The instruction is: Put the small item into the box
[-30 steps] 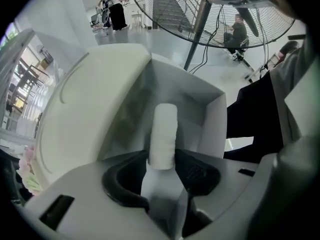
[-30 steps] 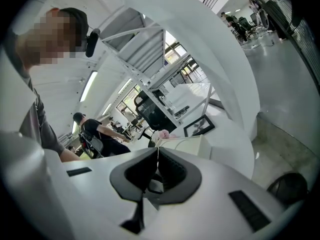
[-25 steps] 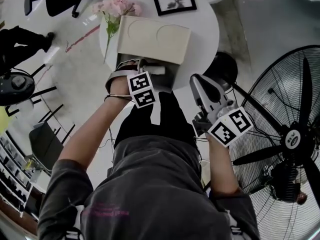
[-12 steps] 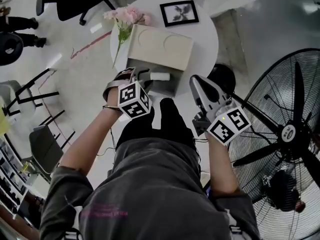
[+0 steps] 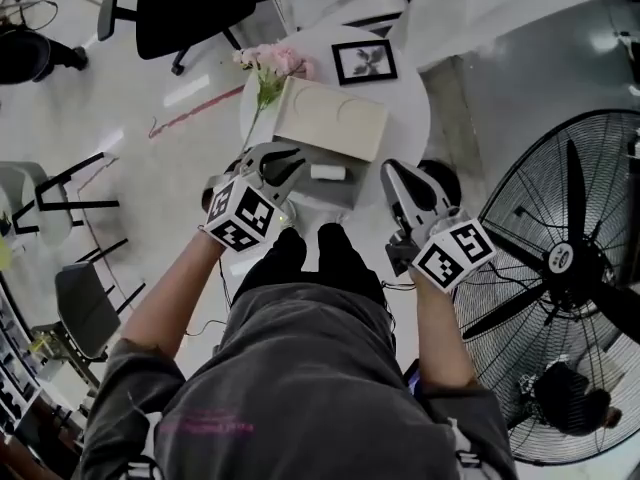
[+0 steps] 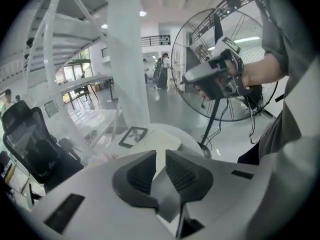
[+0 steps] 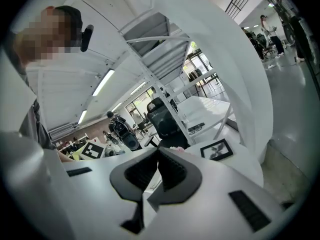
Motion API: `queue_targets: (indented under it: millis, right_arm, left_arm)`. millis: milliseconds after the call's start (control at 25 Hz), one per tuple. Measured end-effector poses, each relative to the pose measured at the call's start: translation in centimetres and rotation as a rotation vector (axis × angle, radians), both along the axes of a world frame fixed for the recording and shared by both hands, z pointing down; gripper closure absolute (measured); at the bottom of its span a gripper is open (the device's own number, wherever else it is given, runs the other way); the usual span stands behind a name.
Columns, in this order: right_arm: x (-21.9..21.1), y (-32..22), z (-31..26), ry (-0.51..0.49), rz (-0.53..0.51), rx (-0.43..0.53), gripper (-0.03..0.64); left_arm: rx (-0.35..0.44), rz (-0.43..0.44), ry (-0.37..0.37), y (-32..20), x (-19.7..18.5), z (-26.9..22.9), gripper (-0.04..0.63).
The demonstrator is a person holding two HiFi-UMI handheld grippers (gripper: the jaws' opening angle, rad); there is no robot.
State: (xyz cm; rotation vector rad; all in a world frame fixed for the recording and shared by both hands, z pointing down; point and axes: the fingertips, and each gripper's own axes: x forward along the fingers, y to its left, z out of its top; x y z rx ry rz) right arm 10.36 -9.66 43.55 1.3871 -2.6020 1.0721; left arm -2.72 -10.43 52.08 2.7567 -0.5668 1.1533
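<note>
Head view puts the small item [image 5: 328, 172] inside the open box [image 5: 340, 194]; the left gripper [image 5: 290, 160] hangs beside its left edge, jaws closing on nothing; the right gripper [image 5: 392, 173] has its jaws together; placing looks done, so next comes backing clear.

A box [image 5: 330, 118] sits on the table [image 5: 405, 118], with flowers [image 5: 272, 63] at its left, a picture frame [image 5: 364, 61] behind it and the small item [image 5: 327, 172] at its near side. A fan [image 5: 560, 258] stands to the right of the table, and a chair [image 5: 190, 8] stands far left.
</note>
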Motion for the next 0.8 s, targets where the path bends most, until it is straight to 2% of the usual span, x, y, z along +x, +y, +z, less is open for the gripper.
queue_targets:
  millis: [120, 560, 800]
  right_arm:
    - [-0.5, -0.1, -1.6, 0.013, -0.007, 0.033, 0.595]
    - [-3.0, 0.3, -6.4, 0.056, -0.034, 0.141, 0.595]
    - [-4.1, 0.7, -8.6, 0.072, -0.032, 0.188, 0.595]
  left_arm:
    - [0.016, -0.038, 0.082, -0.5, -1.1, -2.3, 0.536]
    - [0.128, -0.082, 0.277, -0.5, -3.7, -10.1, 0.551]
    - [0.125, -0.148, 0.395, -0.5, -5.8, -13.4, 0.558]
